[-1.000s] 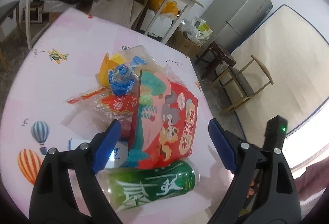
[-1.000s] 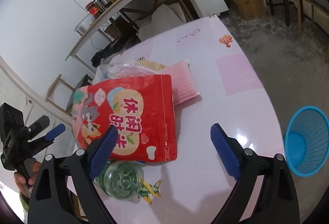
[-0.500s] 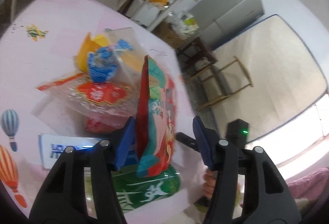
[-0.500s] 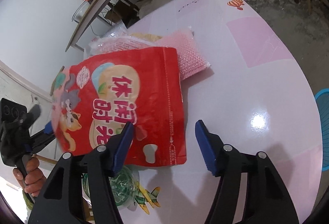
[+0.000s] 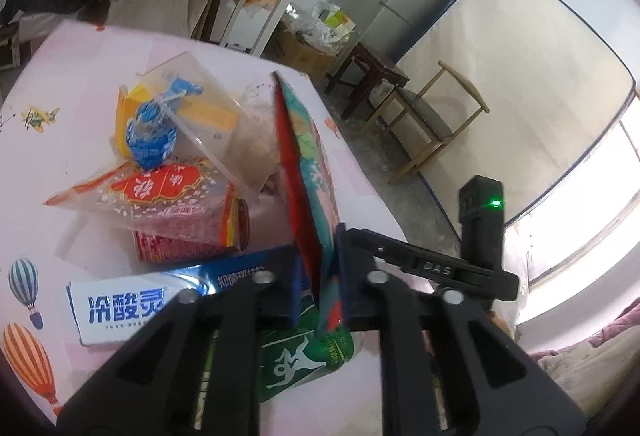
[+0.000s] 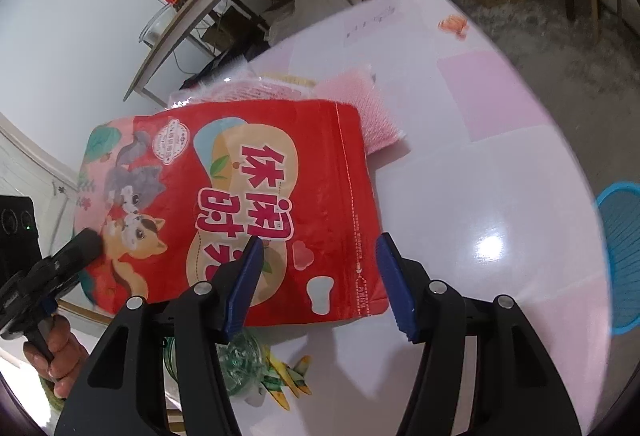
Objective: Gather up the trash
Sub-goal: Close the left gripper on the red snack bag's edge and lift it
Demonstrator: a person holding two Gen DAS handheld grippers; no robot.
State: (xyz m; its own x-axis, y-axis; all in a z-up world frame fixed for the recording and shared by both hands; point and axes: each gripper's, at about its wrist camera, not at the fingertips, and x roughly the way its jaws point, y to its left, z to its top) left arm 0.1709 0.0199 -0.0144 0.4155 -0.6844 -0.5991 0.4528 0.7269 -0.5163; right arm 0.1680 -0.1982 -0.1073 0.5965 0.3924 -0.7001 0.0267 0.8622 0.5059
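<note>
Red snack pouch [image 6: 248, 204] upright, pinched by left gripper [image 5: 320, 276], blue basket [image 6: 624, 260] beside table [image 6: 500, 196]

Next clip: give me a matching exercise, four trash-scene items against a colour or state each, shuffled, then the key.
Items
1. snack pouch
2. bottle
3. basket
4. left tongs

States
A. blue, on the floor beside the table
B. green label, lying on its side
C. closing on the pouch's edge
D. red, lifted on edge

Pairs: 1-D, 2-B, 3-A, 4-C
</note>
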